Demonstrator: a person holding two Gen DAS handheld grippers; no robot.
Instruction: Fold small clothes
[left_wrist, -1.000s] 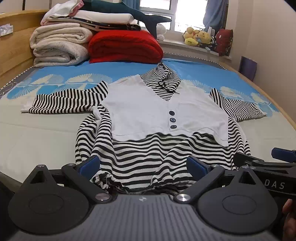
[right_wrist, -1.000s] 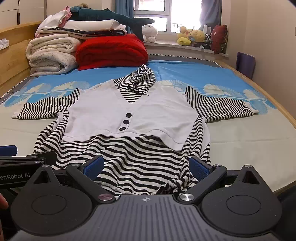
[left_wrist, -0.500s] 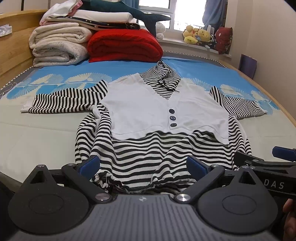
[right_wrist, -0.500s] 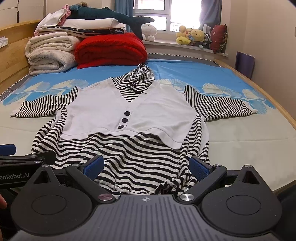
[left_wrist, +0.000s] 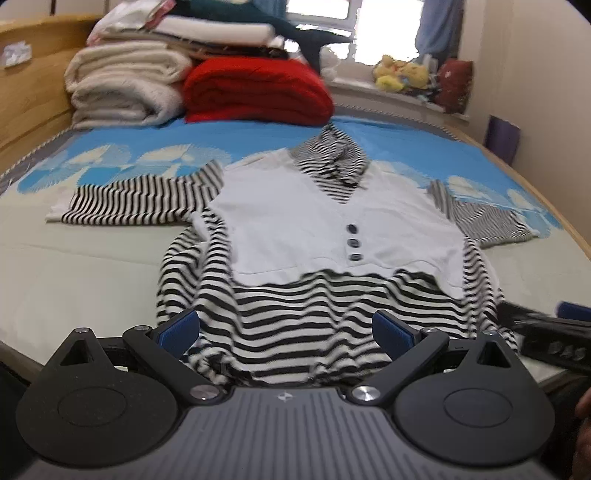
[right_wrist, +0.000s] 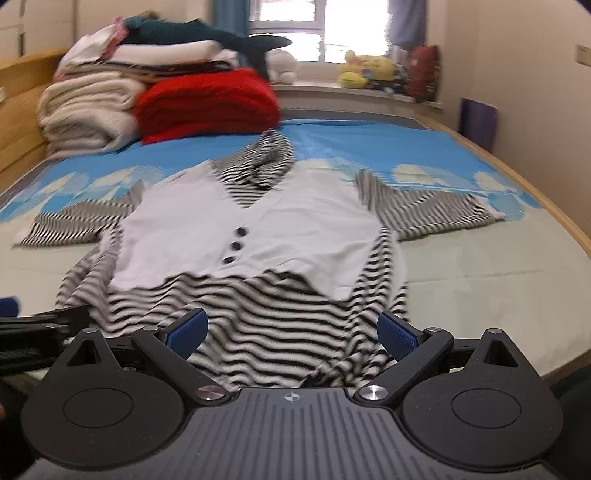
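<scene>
Striped top (left_wrist: 325, 317): black-and-white, white vest panel, flat on bed (left_wrist: 74, 266), frame centre.
Left gripper (left_wrist: 286, 334): jaws wide, over hem, lower centre.
Right gripper (right_wrist: 291, 332): jaws wide, likewise.

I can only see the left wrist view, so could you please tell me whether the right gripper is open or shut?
Observer: The right gripper is open, with its blue pads wide apart.
Operator: Thank you. Is any of the striped top between them?
Observer: Yes. The hem of the striped top lies between the pads. It is bunched up close to the outer one, but nothing is clamped.
</scene>
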